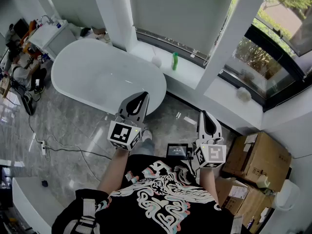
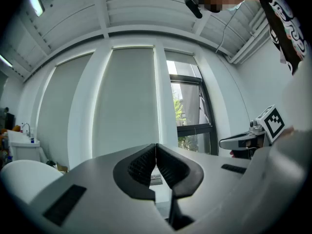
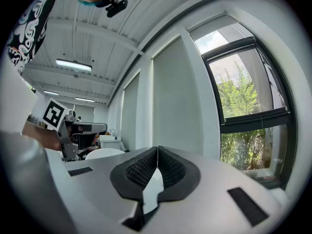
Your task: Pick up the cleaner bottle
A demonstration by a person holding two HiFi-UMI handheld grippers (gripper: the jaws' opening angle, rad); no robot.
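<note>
Standing cleaner bottle (image 1: 174, 61) on windowsill (image 1: 191, 71)

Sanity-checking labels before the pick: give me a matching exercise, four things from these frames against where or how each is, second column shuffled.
Things:
1. cleaner bottle
2. bathtub
3. cardboard boxes
4. left gripper

Place or state:
A. jaws shut, nothing between them
B. brown, stacked at the head view's right
C. green, upright on the window ledge
D. white, oval, at the head view's left

Pairs: 1-C, 2-D, 3-B, 4-A
</note>
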